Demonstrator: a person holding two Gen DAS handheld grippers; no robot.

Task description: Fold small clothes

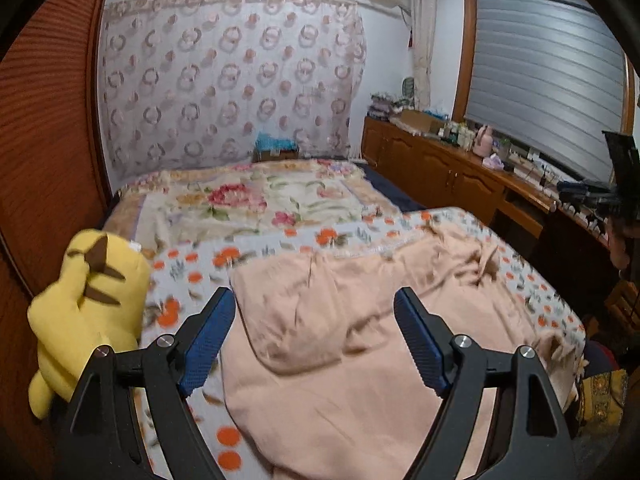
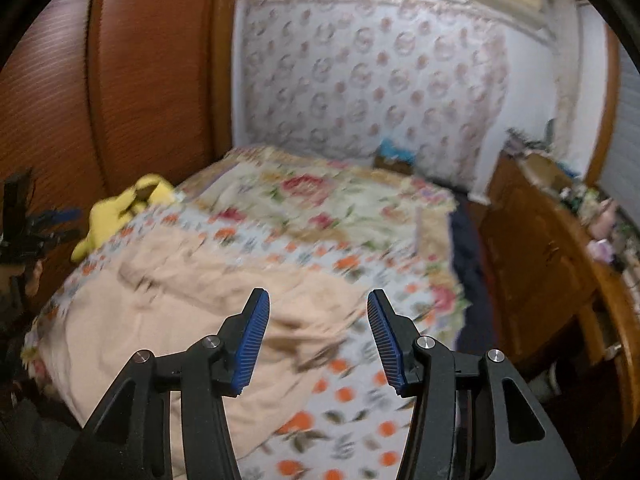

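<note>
A peach-pink garment [image 1: 328, 380] lies crumpled on the bed's orange-flowered sheet [image 1: 192, 264], with folds and a bunched ridge across its middle. My left gripper [image 1: 314, 294] hangs open over the garment's near left part, its blue pads wide apart and nothing between them. In the right wrist view the same garment [image 2: 160, 312] spreads to the left and under my right gripper [image 2: 318, 294]. That gripper is open too, above the garment's right edge where it meets the sheet [image 2: 352, 392]. Neither gripper touches the cloth. The right view is blurred.
A yellow plush toy [image 1: 88, 300] [image 2: 120, 208] sits at the bed's left edge against the wooden wall panel [image 1: 48, 140]. A rose-patterned blanket [image 1: 248, 200] covers the bed's far half. A wooden cabinet [image 1: 440, 168] crowded with small items runs along the right.
</note>
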